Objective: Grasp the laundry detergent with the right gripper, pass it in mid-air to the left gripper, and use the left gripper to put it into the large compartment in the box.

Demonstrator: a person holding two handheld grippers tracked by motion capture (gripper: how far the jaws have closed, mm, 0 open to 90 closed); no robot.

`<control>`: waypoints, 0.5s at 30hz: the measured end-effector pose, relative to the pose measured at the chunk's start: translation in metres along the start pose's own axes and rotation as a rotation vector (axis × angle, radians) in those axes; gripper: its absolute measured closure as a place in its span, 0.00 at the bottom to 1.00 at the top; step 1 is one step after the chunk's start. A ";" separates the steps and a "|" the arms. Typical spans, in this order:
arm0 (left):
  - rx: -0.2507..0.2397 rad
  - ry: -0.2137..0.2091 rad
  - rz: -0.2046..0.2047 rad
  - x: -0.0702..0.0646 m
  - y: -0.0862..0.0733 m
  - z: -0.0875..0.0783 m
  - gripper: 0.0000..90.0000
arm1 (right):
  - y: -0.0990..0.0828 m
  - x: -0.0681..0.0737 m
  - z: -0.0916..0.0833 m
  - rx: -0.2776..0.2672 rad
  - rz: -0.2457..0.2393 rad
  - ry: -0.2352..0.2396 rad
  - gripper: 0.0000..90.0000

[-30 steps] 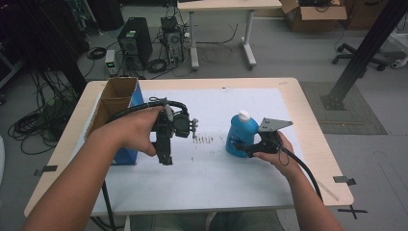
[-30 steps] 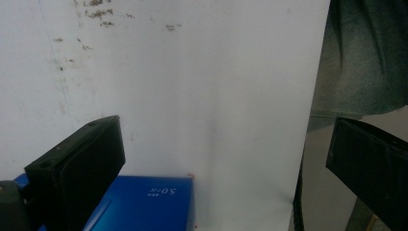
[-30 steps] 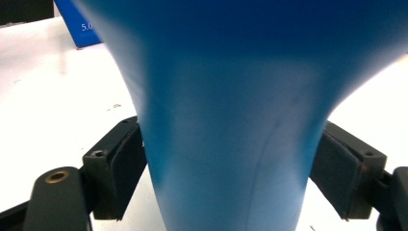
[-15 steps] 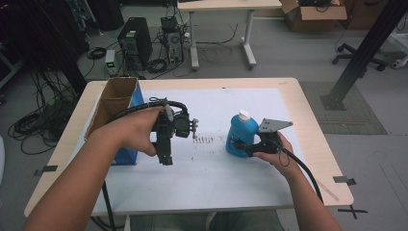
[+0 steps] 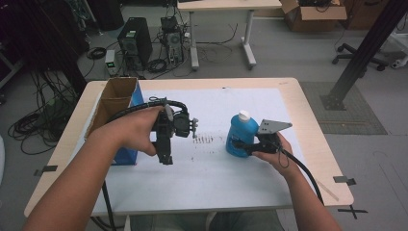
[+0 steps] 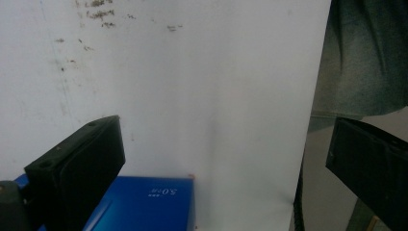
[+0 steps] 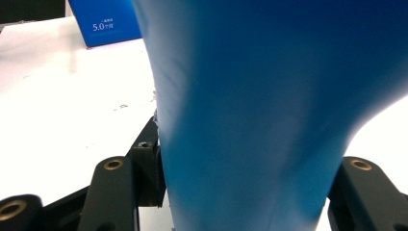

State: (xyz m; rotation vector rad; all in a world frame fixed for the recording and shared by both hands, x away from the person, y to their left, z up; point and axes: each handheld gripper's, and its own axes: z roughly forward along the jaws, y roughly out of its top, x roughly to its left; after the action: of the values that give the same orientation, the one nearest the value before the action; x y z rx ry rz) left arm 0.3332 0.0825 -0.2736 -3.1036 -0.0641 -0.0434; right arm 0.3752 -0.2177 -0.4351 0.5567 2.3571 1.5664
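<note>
The right gripper (image 5: 240, 144) has just been closing and is now clamped on the blue bottle (image 5: 242, 134), which stands on the white sheet (image 5: 240, 192) (white cap up). A lift seems possible next. The left gripper (image 5: 164, 156) is held open, empty.

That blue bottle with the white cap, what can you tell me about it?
The blue bottle looks like smooth plastic, wide at the base and narrowing to a white cap. A pale label sits on its side. It stands upright on the white sheet covering the table. The right tongs, whose jaws have just been closing, clamp its lower body.
</note>
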 end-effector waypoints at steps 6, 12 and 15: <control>0.000 -0.001 0.002 0.000 0.001 0.000 0.00 | -0.002 -0.002 -0.001 -0.014 -0.007 0.012 0.51; -0.002 -0.001 0.004 0.000 0.002 -0.001 0.00 | 0.001 0.000 -0.003 -0.014 -0.014 0.022 0.51; -0.001 -0.002 0.004 0.001 0.003 -0.002 0.00 | 0.006 0.002 -0.007 -0.038 -0.015 0.040 0.51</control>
State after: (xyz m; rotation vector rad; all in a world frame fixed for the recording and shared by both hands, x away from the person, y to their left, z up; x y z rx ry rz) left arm 0.3341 0.0791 -0.2718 -3.1044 -0.0581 -0.0402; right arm 0.3716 -0.2202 -0.4267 0.5031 2.3500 1.6265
